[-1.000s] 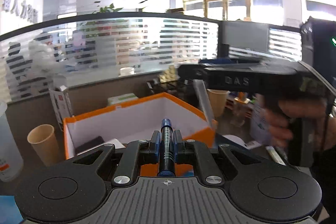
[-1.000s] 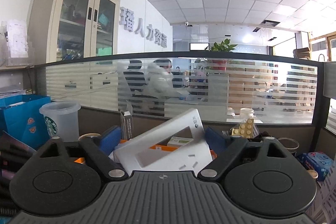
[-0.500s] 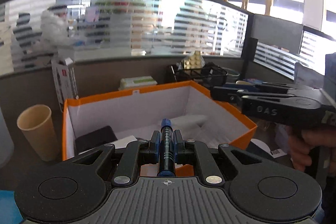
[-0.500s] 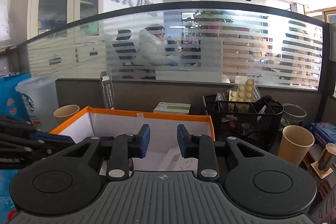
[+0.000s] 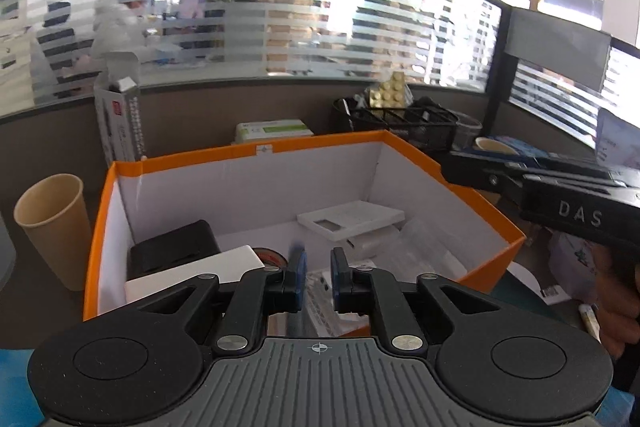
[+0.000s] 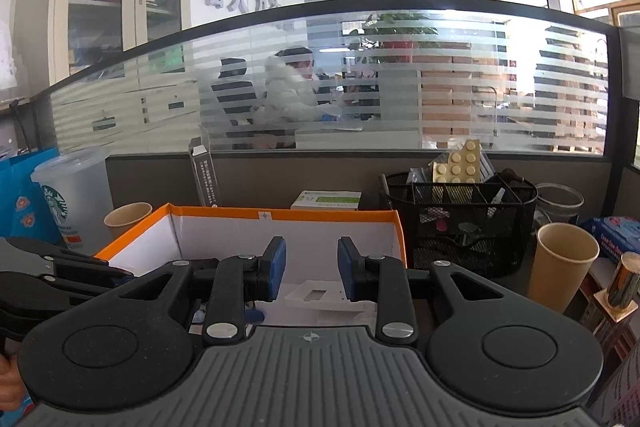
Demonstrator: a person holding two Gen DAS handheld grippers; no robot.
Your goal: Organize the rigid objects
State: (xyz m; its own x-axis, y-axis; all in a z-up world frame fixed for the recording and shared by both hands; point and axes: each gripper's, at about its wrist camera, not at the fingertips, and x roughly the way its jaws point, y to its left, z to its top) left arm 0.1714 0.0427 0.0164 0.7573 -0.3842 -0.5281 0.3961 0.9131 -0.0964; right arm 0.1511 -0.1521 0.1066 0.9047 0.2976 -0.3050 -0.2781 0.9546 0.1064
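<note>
An orange box [image 5: 260, 149] with white inner walls stands in front of both grippers. Over its near edge, my left gripper [image 5: 318, 271] has its jaws opening, with nothing between them. A white frame plate [image 5: 352, 219] lies flat inside at the right, with a black case [image 5: 172, 251], a white box [image 5: 192, 267] and a tape roll [image 5: 272, 257] at the left. My right gripper [image 6: 312, 267] hangs over the box [image 6: 280, 215] with a gap between its blue pads and nothing in it. The plate [image 6: 320, 297] lies below it. A small blue piece [image 6: 252, 315] shows low in the box.
A paper cup [image 5: 52, 223] and a tall carton [image 5: 120, 119] stand left of the box. A black mesh organizer [image 6: 460, 219], another paper cup [image 6: 564, 263] and a metal cylinder [image 6: 622, 279] stand to its right. A lidded plastic cup [image 6: 72, 195] and a blue bag [image 6: 24, 195] are far left.
My left gripper sank toward the box and let go of the blue pen it held. My right gripper released the white plate, which now lies in the box.
</note>
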